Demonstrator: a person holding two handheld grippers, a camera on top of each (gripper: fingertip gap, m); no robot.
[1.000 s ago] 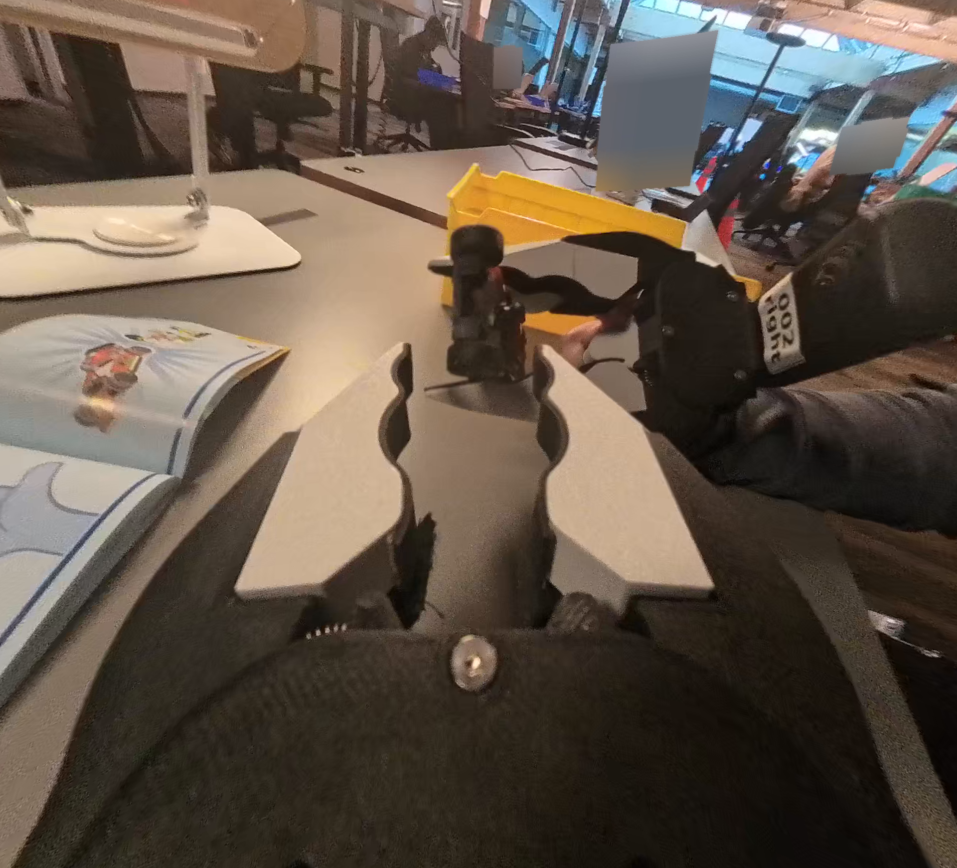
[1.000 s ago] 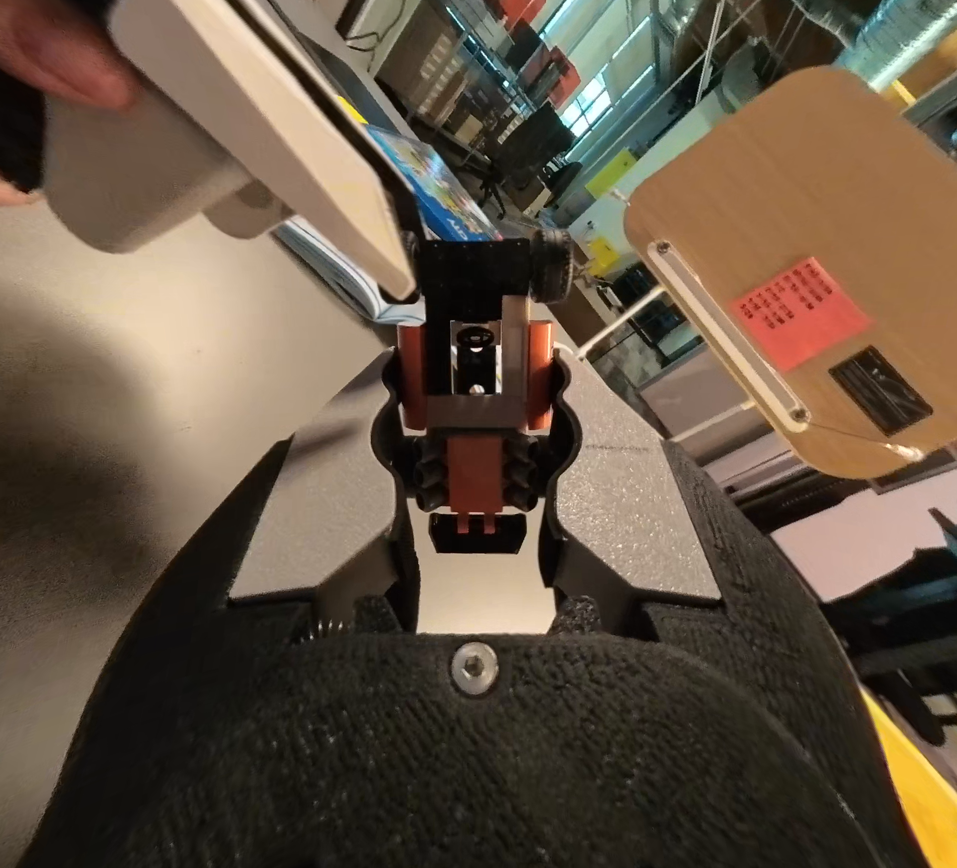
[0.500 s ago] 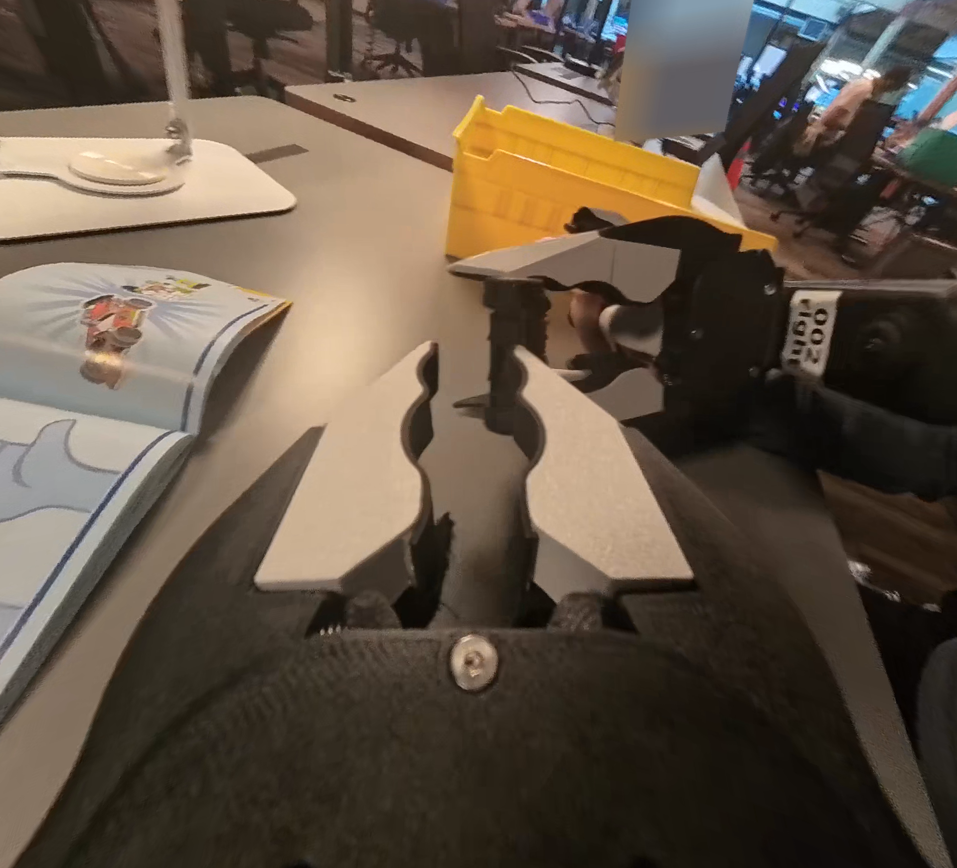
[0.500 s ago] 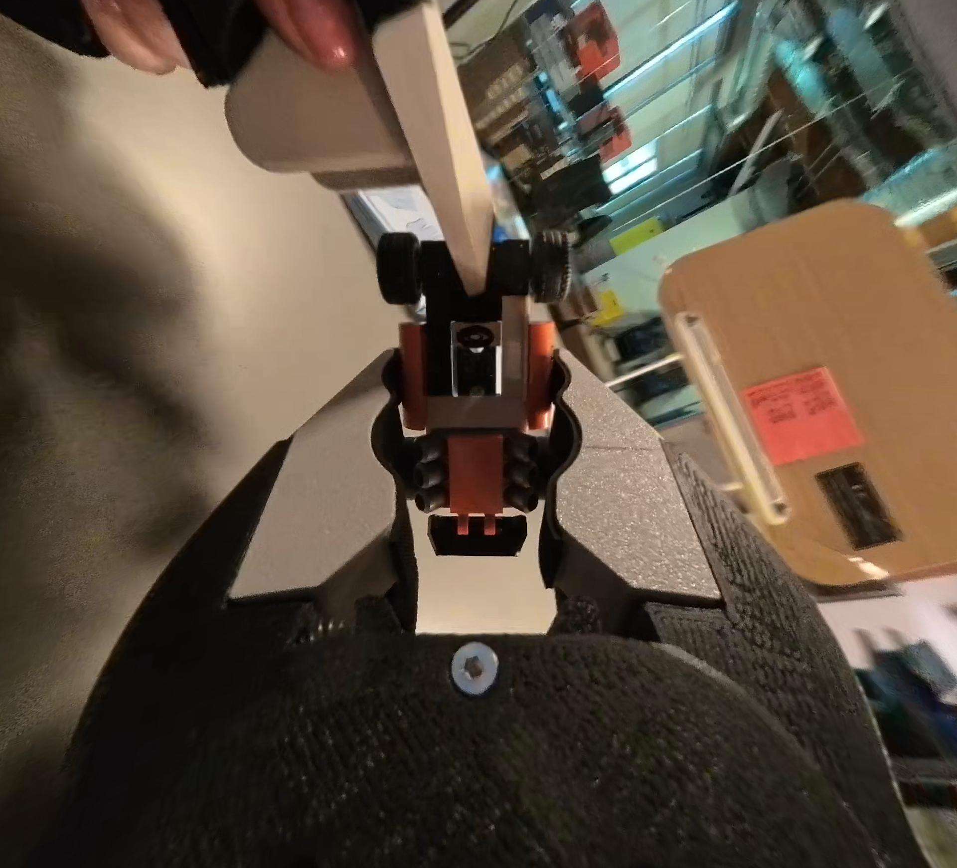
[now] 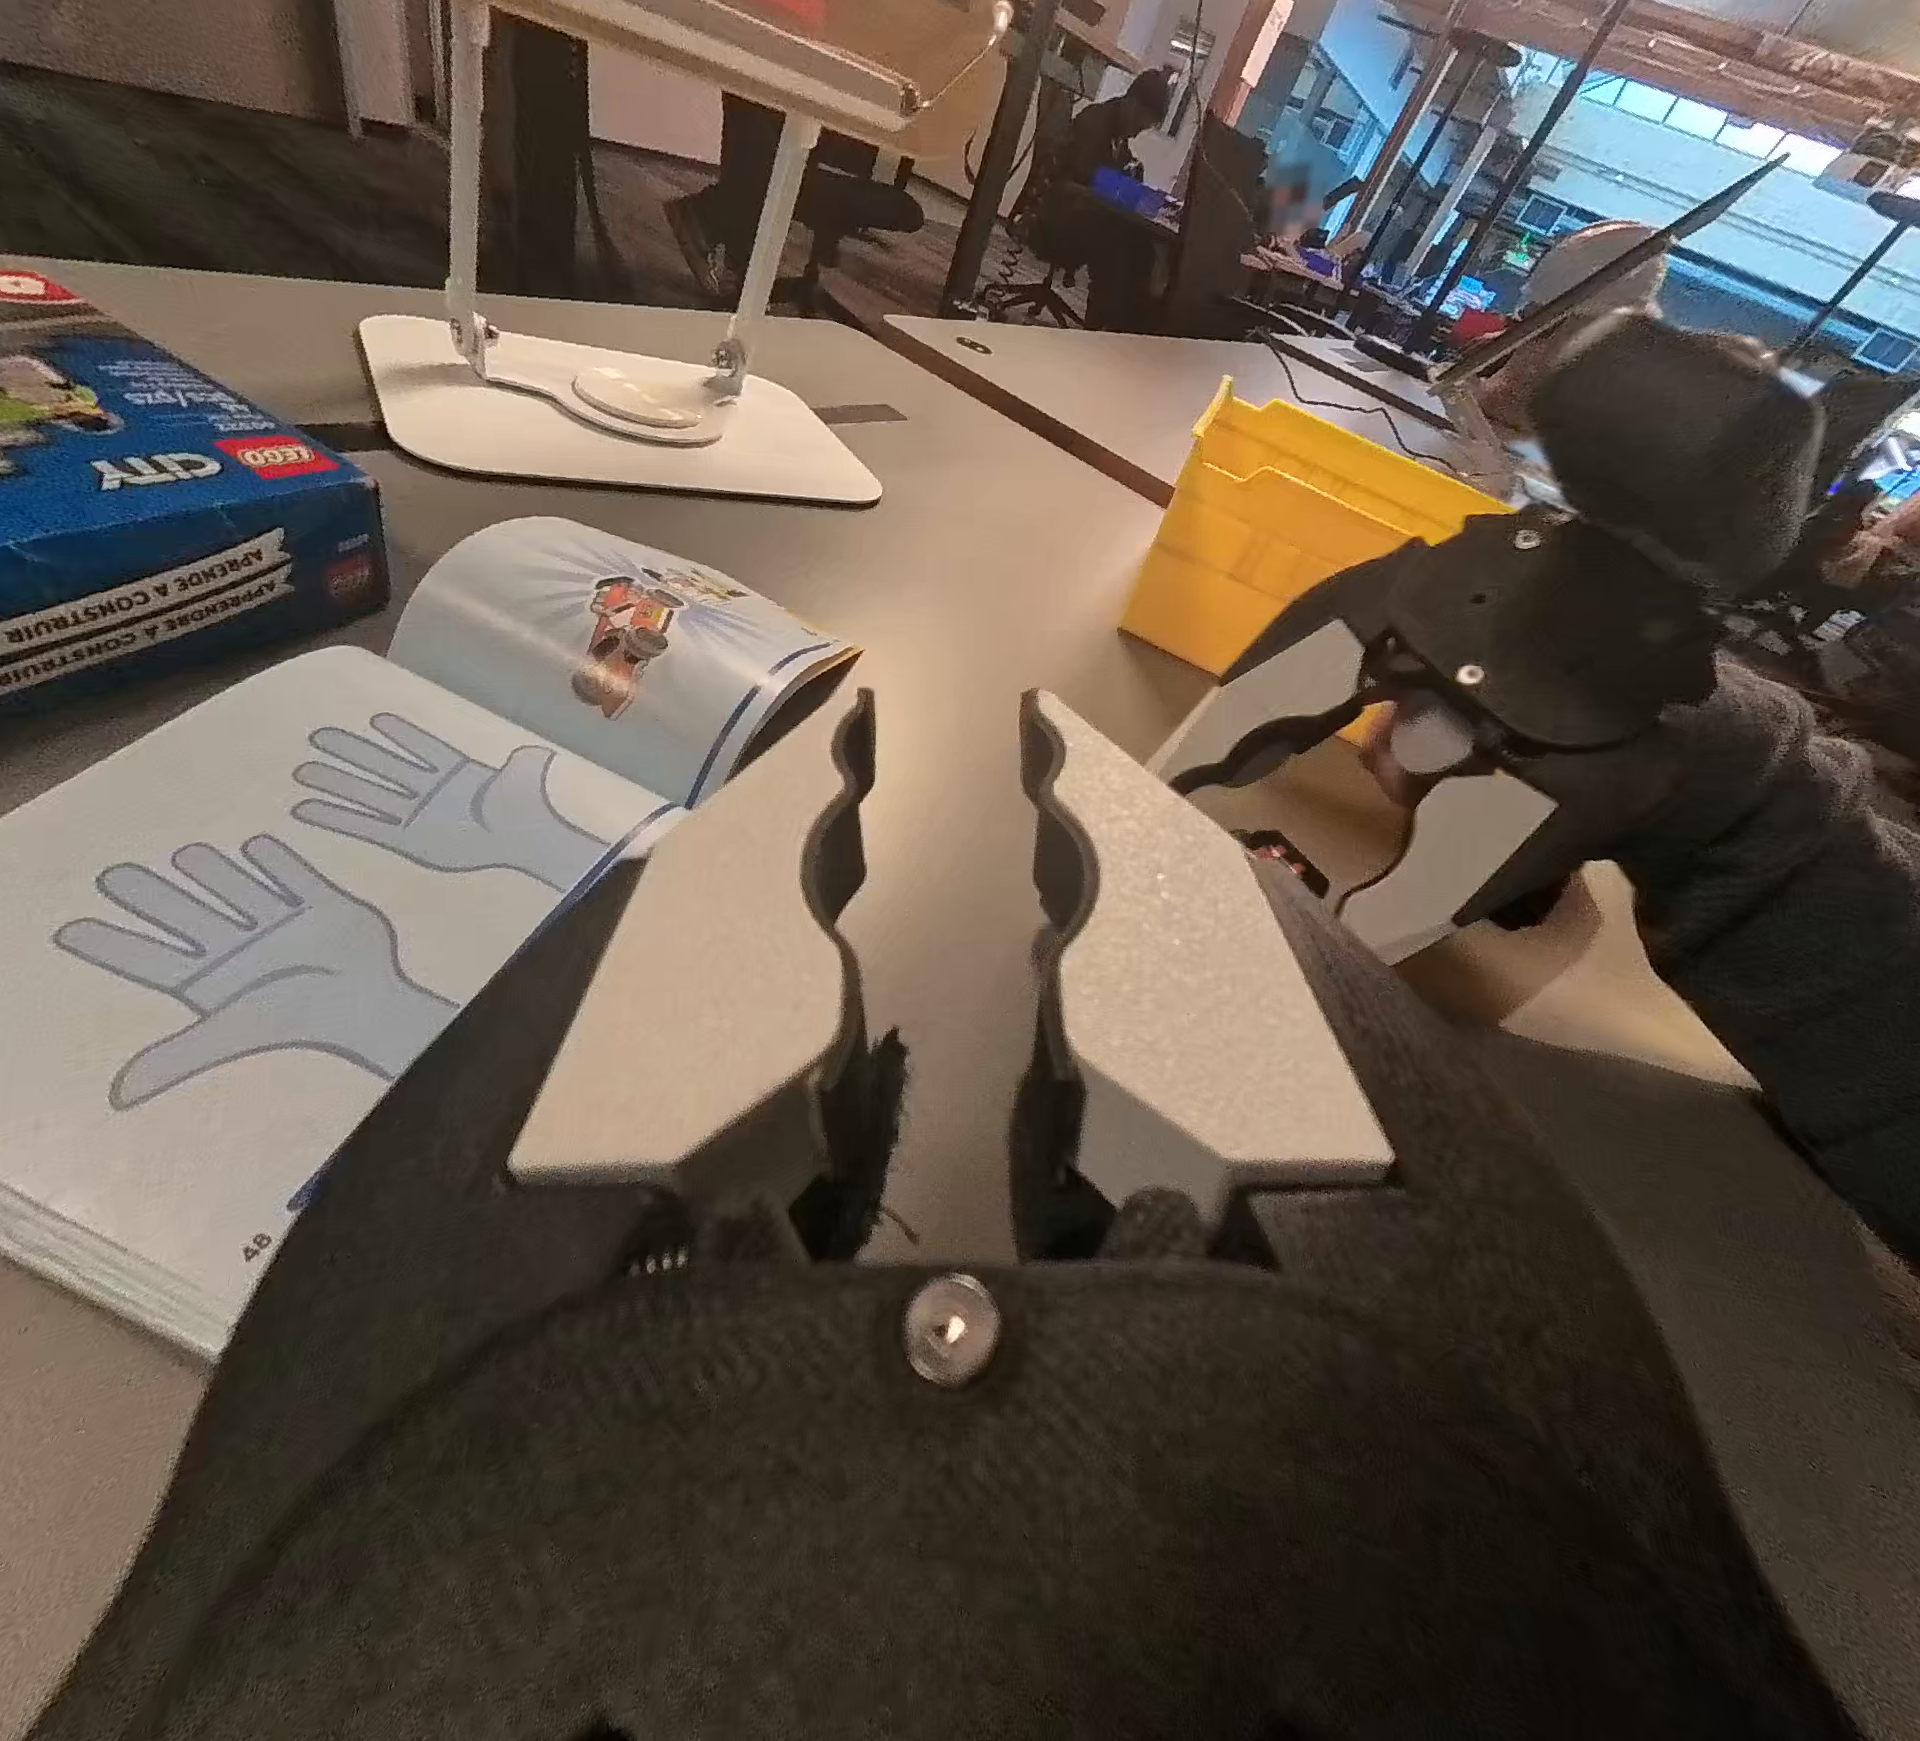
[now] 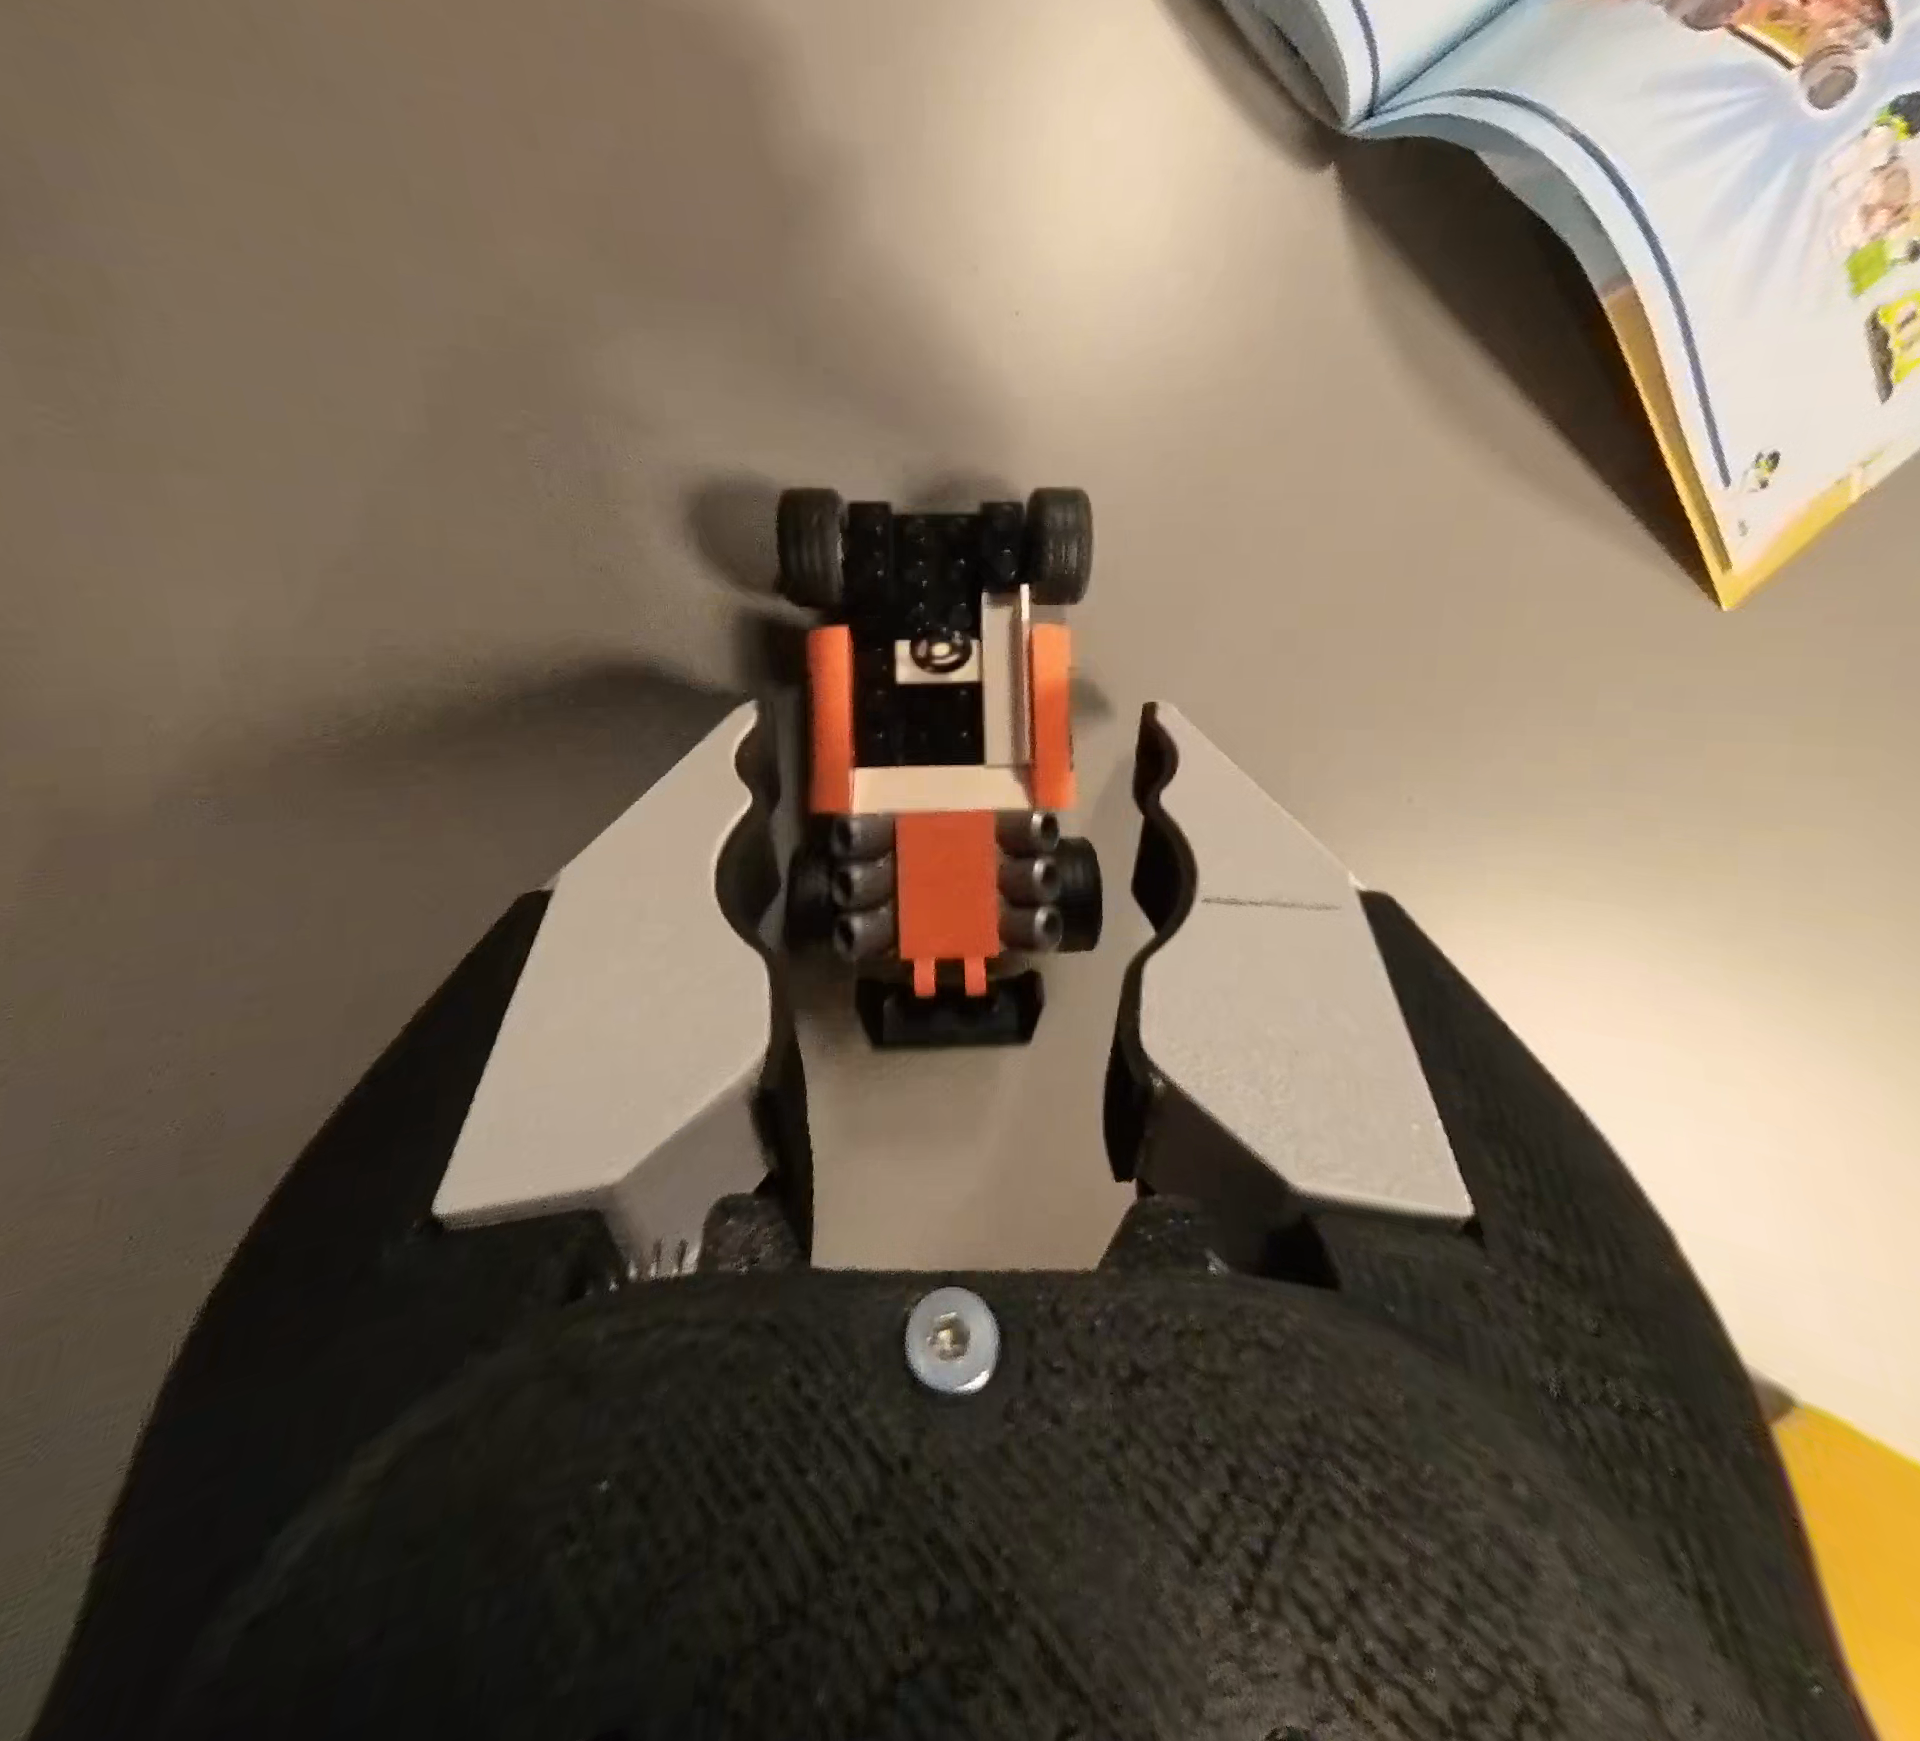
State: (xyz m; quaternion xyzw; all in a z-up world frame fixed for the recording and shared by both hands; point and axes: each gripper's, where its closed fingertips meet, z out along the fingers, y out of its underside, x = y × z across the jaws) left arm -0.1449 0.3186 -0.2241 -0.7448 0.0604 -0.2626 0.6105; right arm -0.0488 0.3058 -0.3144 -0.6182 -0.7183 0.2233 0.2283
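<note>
R gripper [image 6: 945,725] fingers spread either side of an orange/black toy car [image 6: 935,756] on the grey surface [image 6: 416,341], gap on the R side, not pinching. L gripper [image 5: 945,735] fingers apart w/ nothing between, beside the open booklet [image 5: 312,860]; yellow bin [image 5: 1299,538] & white stand [image 5: 623,434] farther back.

Both wide-angle views bend straight lines near the edges; the lamp stand [image 5: 623,403] and the far desks [image 5: 1091,361] lean outward. Indoor light is moderate and warm on the grey table [image 6: 416,341], with cool daylight from the far windows [image 5: 1714,133], which look slightly overexposed. 2 soft shadows spread over the tabletop in the right wrist view. The toy car [image 6: 935,756] seems a little motion-blurred, and the background is soft.
</note>
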